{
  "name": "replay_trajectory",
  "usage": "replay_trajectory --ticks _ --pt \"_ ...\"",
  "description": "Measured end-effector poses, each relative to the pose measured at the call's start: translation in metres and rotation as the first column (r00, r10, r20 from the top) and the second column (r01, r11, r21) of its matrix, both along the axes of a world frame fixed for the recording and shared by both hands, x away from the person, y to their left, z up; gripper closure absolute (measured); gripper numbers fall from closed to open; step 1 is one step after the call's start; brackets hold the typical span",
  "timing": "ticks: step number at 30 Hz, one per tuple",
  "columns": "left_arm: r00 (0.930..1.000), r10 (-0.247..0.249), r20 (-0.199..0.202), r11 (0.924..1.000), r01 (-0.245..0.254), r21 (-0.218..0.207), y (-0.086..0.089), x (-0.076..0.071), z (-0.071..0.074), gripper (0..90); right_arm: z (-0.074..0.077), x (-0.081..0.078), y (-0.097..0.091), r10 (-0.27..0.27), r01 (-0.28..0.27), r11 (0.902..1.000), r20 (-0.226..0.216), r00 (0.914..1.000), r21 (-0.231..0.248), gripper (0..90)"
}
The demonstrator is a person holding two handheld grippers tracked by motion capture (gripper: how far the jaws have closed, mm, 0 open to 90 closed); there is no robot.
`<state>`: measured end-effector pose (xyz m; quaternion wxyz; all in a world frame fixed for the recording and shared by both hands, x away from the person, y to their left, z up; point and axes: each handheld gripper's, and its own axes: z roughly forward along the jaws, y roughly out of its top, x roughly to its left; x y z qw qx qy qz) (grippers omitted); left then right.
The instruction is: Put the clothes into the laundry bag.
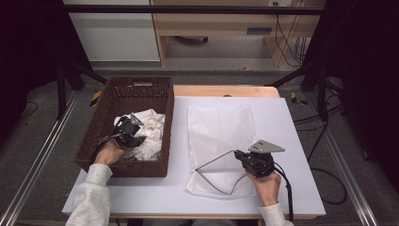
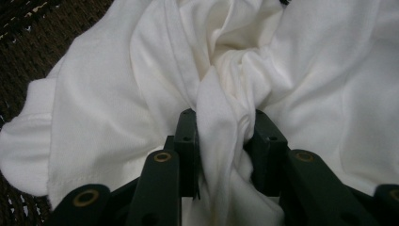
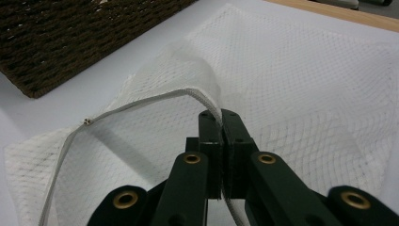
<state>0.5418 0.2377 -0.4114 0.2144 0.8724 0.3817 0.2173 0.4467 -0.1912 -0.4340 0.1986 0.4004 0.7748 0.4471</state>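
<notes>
White crumpled garment (image 2: 117, 108) in wicker basket (image 1: 106, 127), bunched between left gripper (image 2: 221, 136) jaws; mesh laundry bag (image 3: 306, 94) rim pinched by right gripper (image 3: 221, 117).

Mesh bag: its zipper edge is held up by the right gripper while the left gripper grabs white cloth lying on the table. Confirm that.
Not quite. The white cloth lies in the brown basket, as the high view shows. The right gripper does hold up the mesh bag edge; the left gripper pinches the cloth.

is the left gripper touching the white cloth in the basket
Touching. In the left gripper view the left gripper has both jaws pressed against a bunched fold of the white cloth, squeezed between them.
</notes>
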Motion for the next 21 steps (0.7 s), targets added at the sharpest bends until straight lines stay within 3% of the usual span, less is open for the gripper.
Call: replay_trajectory --ticks 4,7,8,9,11,12,14,15,17,21 --pt "1.0000 0.006 0.006 0.9986 -0.005 -0.053 0.003 -0.001 0.003 72.0 0.000 0.000 -0.002 -0.007 0.007 1.0000 0.001 1.0000 0.004 88.4" --pt "0.9998 0.005 0.017 0.9974 -0.004 -0.071 0.005 0.000 0.003 66.3 0.000 0.000 -0.003 -0.005 0.005 1.0000 0.002 1.0000 0.005 88.4" --pt "0.9994 0.001 0.034 0.9979 0.001 -0.065 0.005 0.000 0.003 59.9 0.000 0.000 -0.003 -0.004 0.004 1.0000 0.003 1.0000 0.003 88.4" --pt "0.9975 0.012 0.070 0.9990 -0.009 -0.044 0.004 0.000 0.003 47.5 0.000 0.000 -0.003 -0.004 0.004 1.0000 0.002 1.0000 0.003 88.4" --pt "0.9912 0.067 0.115 0.9972 -0.062 -0.040 0.005 0.002 0.004 21.0 0.001 0.000 -0.003 -0.003 0.003 1.0000 0.003 1.0000 0.005 88.4" --pt "0.9887 0.080 0.127 0.9963 -0.076 -0.041 0.006 0.003 0.004 13.6 0.001 0.000 -0.003 -0.003 0.003 1.0000 0.002 1.0000 0.005 88.3" --pt "0.9852 0.137 0.102 0.9903 -0.134 -0.037 0.009 0.007 0.002 2.0 0.001 0.000 -0.003 -0.004 0.004 1.0000 0.001 1.0000 0.006 88.3" --pt "0.9867 0.145 0.073 0.9889 -0.142 -0.043 0.010 0.010 -0.001 0.0 0.001 0.000 -0.003 -0.003 0.003 1.0000 0.000 1.0000 0.006 88.3" --pt "0.9906 0.136 0.008 0.9903 -0.136 -0.027 0.010 0.014 -0.007 0.0 0.001 0.000 -0.003 -0.002 0.002 1.0000 -0.002 1.0000 0.006 88.2" --pt "0.9937 0.103 -0.045 0.9937 -0.100 0.049 0.003 0.017 -0.018 0.0 0.001 0.000 -0.003 0.000 0.000 1.0000 -0.013 0.9999 0.005 88.2"
